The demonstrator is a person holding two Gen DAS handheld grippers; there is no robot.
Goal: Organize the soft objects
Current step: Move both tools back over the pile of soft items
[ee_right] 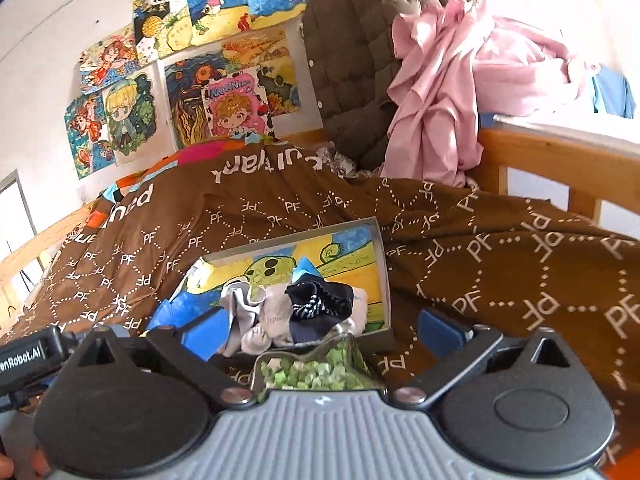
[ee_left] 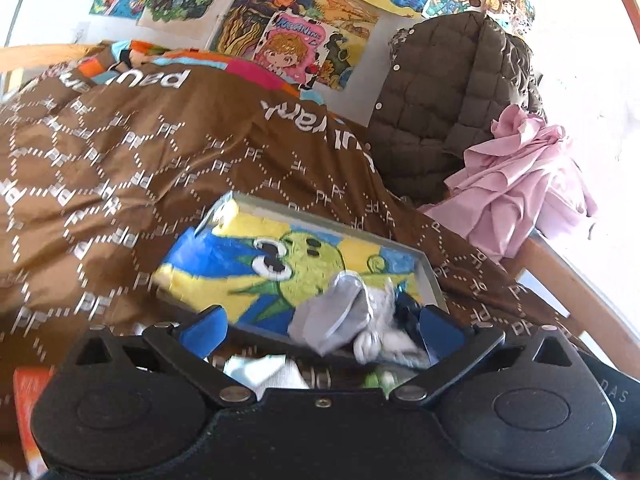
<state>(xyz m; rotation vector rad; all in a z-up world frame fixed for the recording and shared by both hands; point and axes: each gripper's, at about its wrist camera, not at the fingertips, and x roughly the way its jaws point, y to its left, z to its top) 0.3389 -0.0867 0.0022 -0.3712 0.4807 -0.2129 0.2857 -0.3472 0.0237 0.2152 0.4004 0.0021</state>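
Observation:
A shallow box [ee_left: 430, 270] with a painted green cartoon inside lies on a brown PF-patterned duvet [ee_left: 120, 168]. A heap of grey, white and navy socks [ee_left: 344, 316] sits in its near corner. My left gripper [ee_left: 320, 330] is open, its blue pads [ee_left: 202, 332] on either side of the heap. In the right wrist view the box [ee_right: 382, 264] holds the same socks [ee_right: 304, 304]. My right gripper [ee_right: 320, 330] is open and empty, just short of the box. A bag of green paper stars [ee_right: 312, 372] lies between its fingers.
A brown quilted jacket [ee_left: 444, 96] and a pink shirt [ee_left: 516, 184] are piled at the bed's far right, by the wooden bed frame [ee_right: 552, 152]. Drawings cover the wall [ee_right: 224, 60]. A white sock [ee_left: 264, 372] lies under the left gripper. An orange object [ee_left: 28, 412] is at lower left.

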